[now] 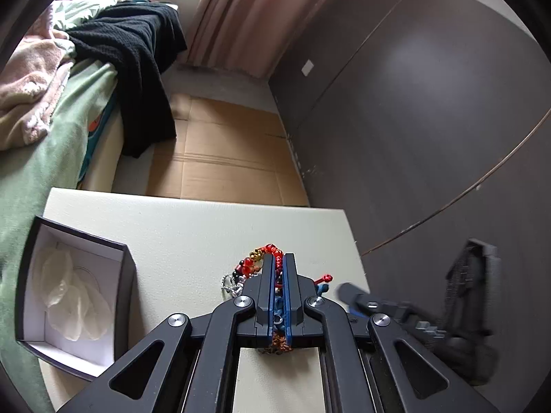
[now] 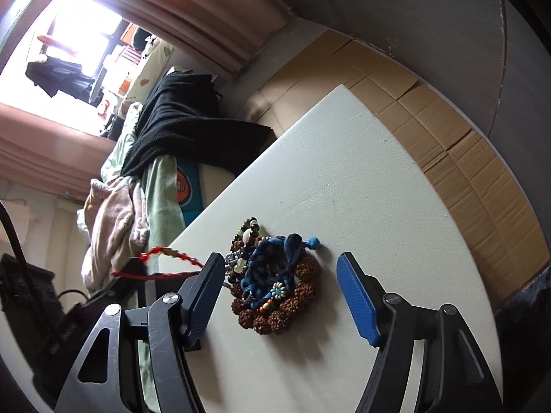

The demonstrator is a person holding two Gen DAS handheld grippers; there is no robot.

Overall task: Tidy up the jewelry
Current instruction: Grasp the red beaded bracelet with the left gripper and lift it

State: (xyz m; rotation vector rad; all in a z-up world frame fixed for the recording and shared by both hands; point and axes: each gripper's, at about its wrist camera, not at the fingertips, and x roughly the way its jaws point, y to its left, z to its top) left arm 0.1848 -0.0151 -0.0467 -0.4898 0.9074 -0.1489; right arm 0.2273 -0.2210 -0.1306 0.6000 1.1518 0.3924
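Clamped between the left gripper's (image 1: 279, 268) black jaws, the red beaded bracelet (image 1: 272, 253) should lift slowly clear of the tangled heap of brown-bead and blue-cord jewelry (image 2: 273, 285) lying between the right gripper's (image 2: 279, 280) wide-spread blue-padded fingers.

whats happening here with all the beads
A person is sorting jewelry on a white table with a handheld gripper in each hand. The left gripper is shut on strands from a tangled pile of bracelets, with red beads showing past its fingertips. The right gripper is open, its fingers on either side of the pile without touching it. An open box with a white lining sits at the left of the table; no jewelry shows in it yet.
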